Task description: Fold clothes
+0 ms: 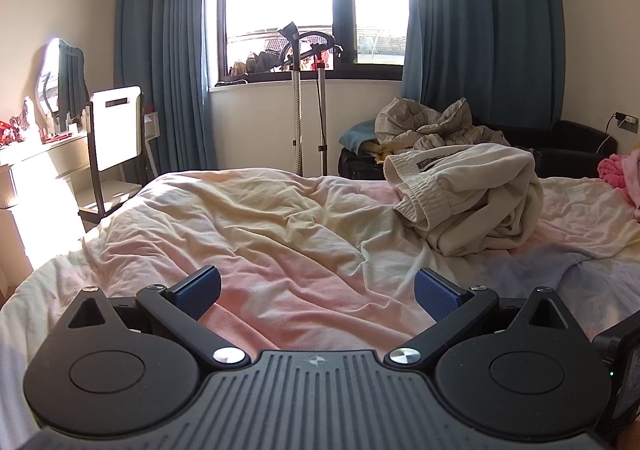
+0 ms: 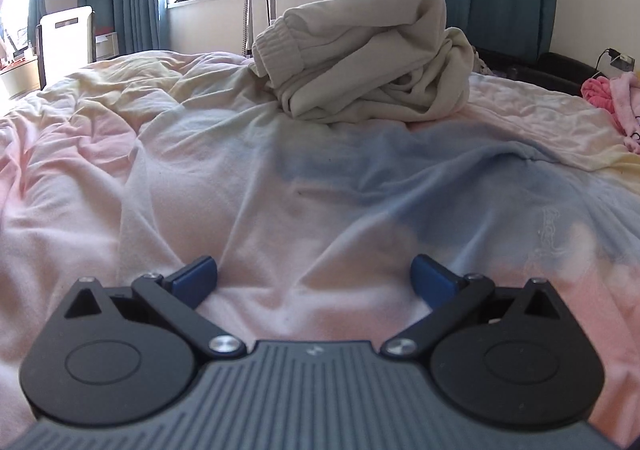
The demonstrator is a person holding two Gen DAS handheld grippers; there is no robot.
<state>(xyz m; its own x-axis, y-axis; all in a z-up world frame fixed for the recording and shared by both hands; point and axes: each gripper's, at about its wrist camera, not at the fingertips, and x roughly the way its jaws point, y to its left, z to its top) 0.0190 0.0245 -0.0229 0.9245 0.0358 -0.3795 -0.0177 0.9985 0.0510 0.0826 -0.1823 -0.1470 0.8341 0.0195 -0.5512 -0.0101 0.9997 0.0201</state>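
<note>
A crumpled cream sweat garment [image 1: 472, 198] with a ribbed elastic band lies in a heap on the bed, far right in the left wrist view. In the right wrist view the same garment [image 2: 368, 54] sits straight ahead in the upper middle. My left gripper [image 1: 318, 296] hovers low over the pink and yellow duvet [image 1: 260, 234], open, nothing between its blue pads. My right gripper [image 2: 314, 284] is also open and empty, low over the pink and blue duvet [image 2: 320, 178], well short of the garment.
A chair [image 1: 114, 138] and a dresser with a mirror [image 1: 60, 78] stand left of the bed. A garment steamer stand [image 1: 304, 90] is under the window. A heap of grey bedding [image 1: 432, 126] lies on a dark sofa behind. Pink clothing [image 2: 612, 94] lies at the right.
</note>
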